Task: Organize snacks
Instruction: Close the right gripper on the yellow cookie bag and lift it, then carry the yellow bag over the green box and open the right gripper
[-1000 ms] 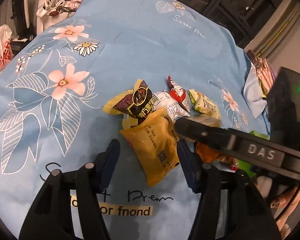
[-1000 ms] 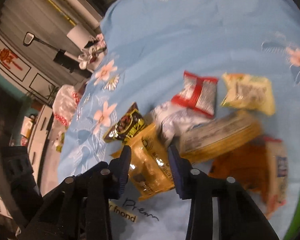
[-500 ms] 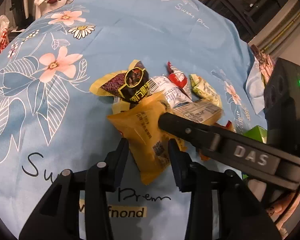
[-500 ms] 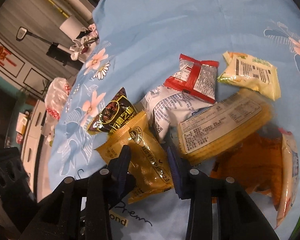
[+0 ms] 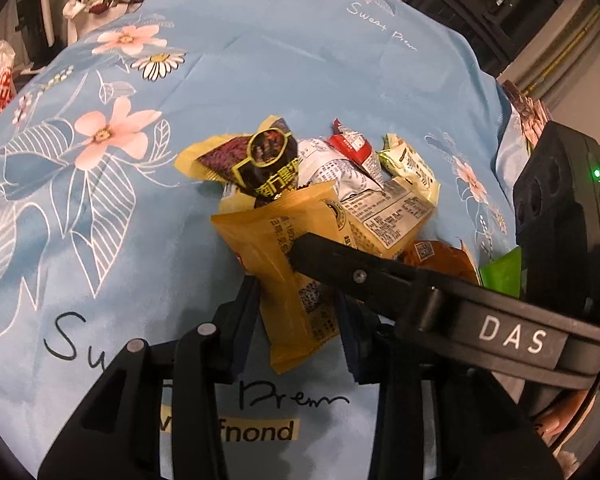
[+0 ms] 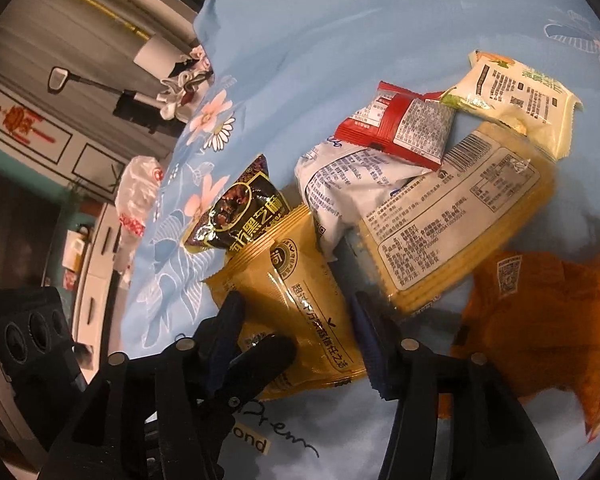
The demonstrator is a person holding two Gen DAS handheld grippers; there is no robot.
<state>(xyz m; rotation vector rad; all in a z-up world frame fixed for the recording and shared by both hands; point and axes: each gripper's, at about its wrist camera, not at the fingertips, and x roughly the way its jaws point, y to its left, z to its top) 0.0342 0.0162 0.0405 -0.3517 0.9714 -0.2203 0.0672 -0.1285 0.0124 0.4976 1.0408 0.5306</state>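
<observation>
A pile of snack packets lies on a blue flowered cloth (image 5: 240, 60). A yellow packet (image 5: 288, 264) lies nearest, and it also shows in the right wrist view (image 6: 296, 304). My left gripper (image 5: 296, 320) has its two fingers closed against that packet's sides. My right gripper (image 6: 296, 328) straddles the same packet with its fingers apart; one right finger (image 5: 340, 264) crosses over the packet. Behind lie a dark packet (image 6: 240, 208), a white packet (image 6: 340, 184), a red packet (image 6: 408, 124), a pale green packet (image 6: 516, 100), a cracker pack (image 6: 456, 220) and an orange packet (image 6: 540, 320).
The cloth carries printed flowers (image 5: 108, 132) and black lettering (image 5: 292, 400) near me. A green packet edge (image 5: 500, 272) shows at the right. A plastic bag (image 6: 136, 192) and furniture stand beyond the cloth's left edge. The left gripper's body (image 6: 24, 332) shows in the right wrist view.
My left gripper's fingers have closed in from wide apart onto the yellow packet. My right gripper has moved forward over the same packet, its finger now lying across it.
</observation>
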